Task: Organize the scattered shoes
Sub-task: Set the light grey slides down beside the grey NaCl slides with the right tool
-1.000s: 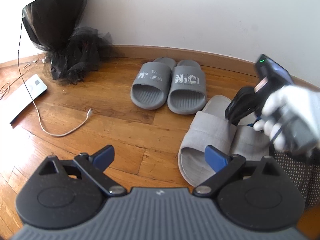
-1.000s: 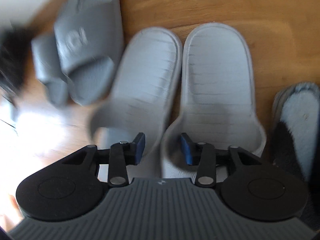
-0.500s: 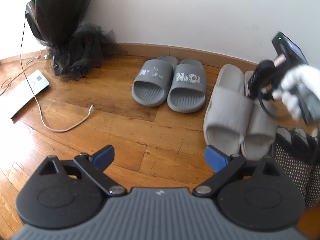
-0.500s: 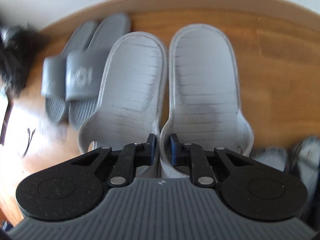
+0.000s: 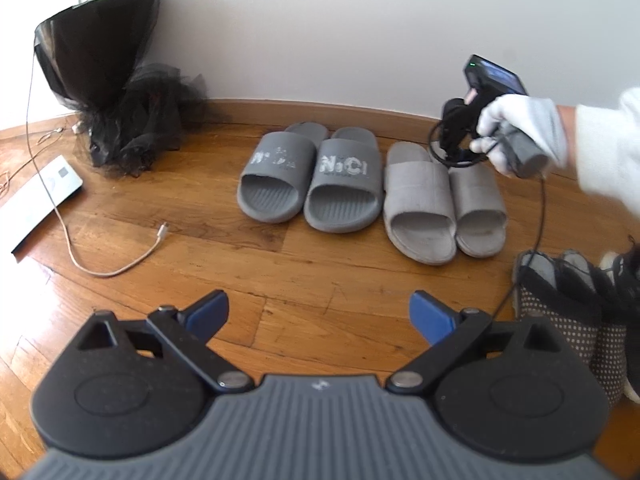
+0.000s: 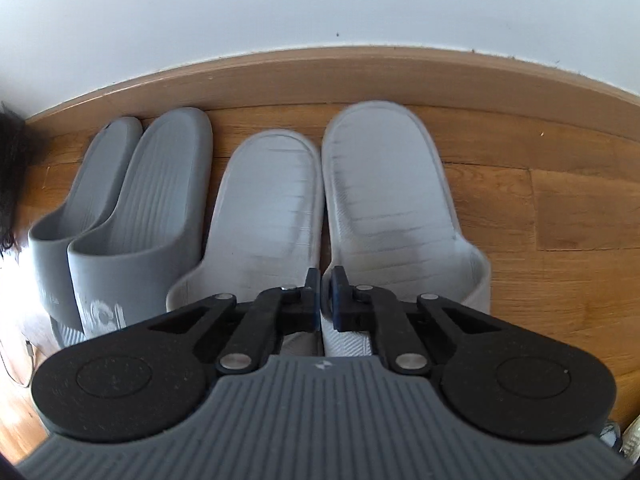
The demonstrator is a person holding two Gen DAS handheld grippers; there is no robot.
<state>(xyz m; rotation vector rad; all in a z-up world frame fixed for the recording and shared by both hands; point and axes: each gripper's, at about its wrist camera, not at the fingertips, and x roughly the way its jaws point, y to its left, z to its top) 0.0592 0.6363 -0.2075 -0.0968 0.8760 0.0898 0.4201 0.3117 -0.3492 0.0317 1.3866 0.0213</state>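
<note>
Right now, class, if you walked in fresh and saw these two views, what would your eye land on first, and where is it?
First, two pairs of slippers lined up by the wall: dark grey ones with white lettering, and pale grey ones to their right. The right tool is shut on the inner edges of the pale pair. A black mesh bundle slumps in the far left corner.

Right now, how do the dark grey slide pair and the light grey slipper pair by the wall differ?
The dark grey slides carry white lettering on moulded straps; the light grey slippers have plain straps. The slides stand free on the floor; the right gripper is shut on the slippers' inner edges. The slippers' footbeds look scuffed, the slides' clean. Both pairs sit side by side with heels toward the baseboard.
</note>
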